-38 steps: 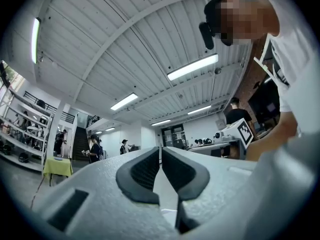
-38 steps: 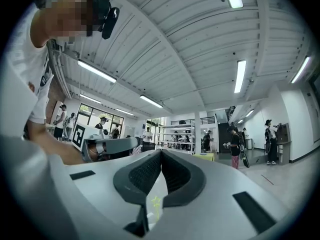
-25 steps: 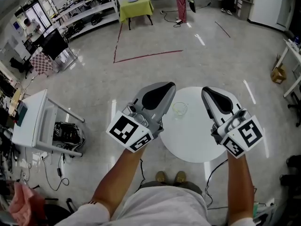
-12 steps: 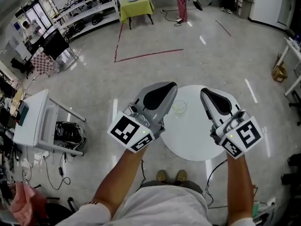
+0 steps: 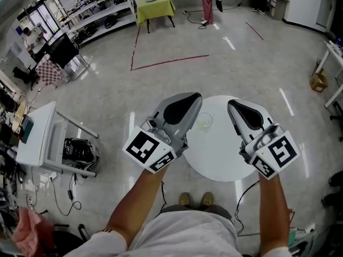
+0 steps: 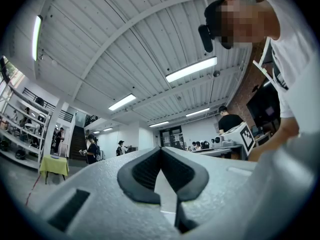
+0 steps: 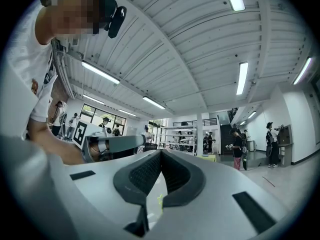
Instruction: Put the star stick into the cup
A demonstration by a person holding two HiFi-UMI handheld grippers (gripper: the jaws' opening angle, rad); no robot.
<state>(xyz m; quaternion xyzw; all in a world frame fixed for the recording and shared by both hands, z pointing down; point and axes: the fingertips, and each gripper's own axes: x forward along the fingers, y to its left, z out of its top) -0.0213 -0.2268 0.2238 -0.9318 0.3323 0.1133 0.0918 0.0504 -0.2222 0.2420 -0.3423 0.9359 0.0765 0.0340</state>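
A small clear cup (image 5: 204, 122) stands near the far edge of the round white table (image 5: 220, 157), with a faint yellowish tint inside it. The star stick cannot be made out clearly in the head view. My left gripper (image 5: 193, 97) hovers just left of the cup, tilted upward, its jaws shut with nothing between them (image 6: 161, 152). My right gripper (image 5: 234, 104) hovers right of the cup, also raised, pads closed together (image 7: 161, 153). A thin yellow-green sliver (image 7: 159, 200) shows in the slit below the right pads; what it is cannot be told.
The table stands on a glossy grey floor with red tape lines (image 5: 161, 63). A white cart (image 5: 37, 138) is at the left, a yellow-green table (image 5: 154, 7) and shelves are far back, and a cardboard box (image 5: 317, 83) is at the right. People stand in the background.
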